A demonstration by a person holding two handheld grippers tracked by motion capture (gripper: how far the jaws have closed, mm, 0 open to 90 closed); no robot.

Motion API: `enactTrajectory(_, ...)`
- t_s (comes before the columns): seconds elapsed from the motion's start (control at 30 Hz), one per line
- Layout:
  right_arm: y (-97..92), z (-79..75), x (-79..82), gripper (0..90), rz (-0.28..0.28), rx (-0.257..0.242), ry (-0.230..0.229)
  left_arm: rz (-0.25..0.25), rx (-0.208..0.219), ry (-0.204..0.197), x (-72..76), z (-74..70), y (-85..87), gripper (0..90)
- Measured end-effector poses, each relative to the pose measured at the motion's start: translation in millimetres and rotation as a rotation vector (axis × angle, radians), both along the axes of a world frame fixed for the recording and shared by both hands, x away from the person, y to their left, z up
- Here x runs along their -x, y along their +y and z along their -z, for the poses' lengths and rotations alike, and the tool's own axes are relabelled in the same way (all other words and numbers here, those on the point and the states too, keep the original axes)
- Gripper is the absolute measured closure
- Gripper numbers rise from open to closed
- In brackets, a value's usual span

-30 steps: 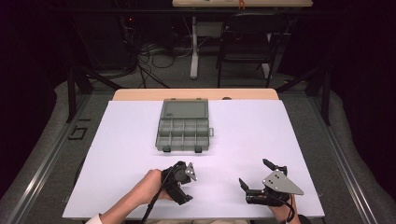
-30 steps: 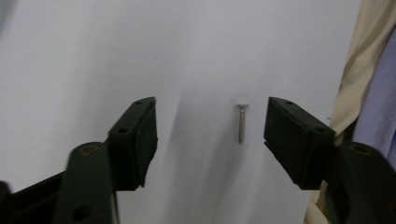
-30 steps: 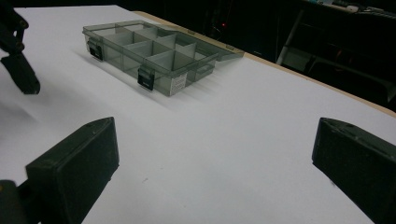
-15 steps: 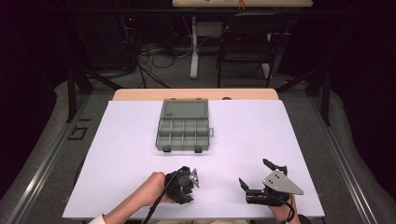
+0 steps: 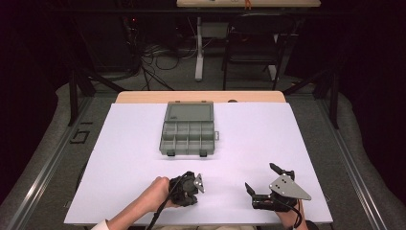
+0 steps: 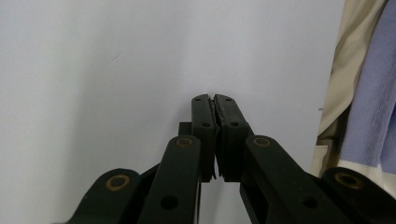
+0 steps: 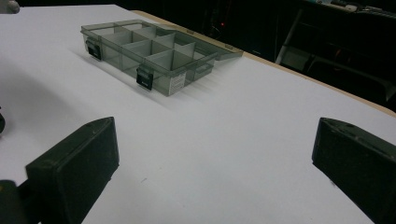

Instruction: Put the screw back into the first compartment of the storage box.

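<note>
I am holding my left tongs (image 5: 190,188) low over the near part of the white counter (image 5: 119,158), turned inward so that they are pointing across toward my own side; their jaws have just been closing and are now pressing flat against each other with nothing between them, as the left gripper view (image 6: 215,140) is showing, with bare white surface behind them and a strip of my pale blue and beige clothing (image 6: 369,93) at the edge. My left hand (image 5: 155,194) is wrapping around the body of the tongs. My right tongs (image 5: 262,178) are resting near the front edge of the counter, well apart from the left ones, and their jaws are standing wide apart and gripping nothing; the right gripper view (image 7: 210,154) is looking between them toward the grey compartment box (image 7: 154,53). That box (image 5: 188,129) is lying flat toward the far middle of the counter, lid folded back and open, its divided compartments looking empty, well away from both tongs.
</note>
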State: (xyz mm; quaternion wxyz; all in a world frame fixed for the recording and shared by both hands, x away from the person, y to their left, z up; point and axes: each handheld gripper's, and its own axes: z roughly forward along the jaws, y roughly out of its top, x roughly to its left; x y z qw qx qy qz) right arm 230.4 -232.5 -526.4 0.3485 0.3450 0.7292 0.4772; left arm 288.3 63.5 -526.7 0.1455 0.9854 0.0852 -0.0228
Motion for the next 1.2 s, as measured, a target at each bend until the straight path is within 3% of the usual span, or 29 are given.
enactTrajectory(0.47,-0.1,0.1,-0.1,0.0,-0.001,-0.003,-0.006,-0.025,0.026,-0.023,-10.8,-18.4,6.9,87.8)
enactTrajectory(0.63,-0.5,0.3,-0.4,0.0,0.000,-0.006,-0.010,-0.058,0.038,-0.013,-21.8,-24.6,14.9,87.8)
enactTrajectory(1.2,-0.6,0.0,0.1,0.0,0.000,-0.002,-0.005,-0.160,0.057,-0.038,-61.9,-53.4,41.4,87.8)
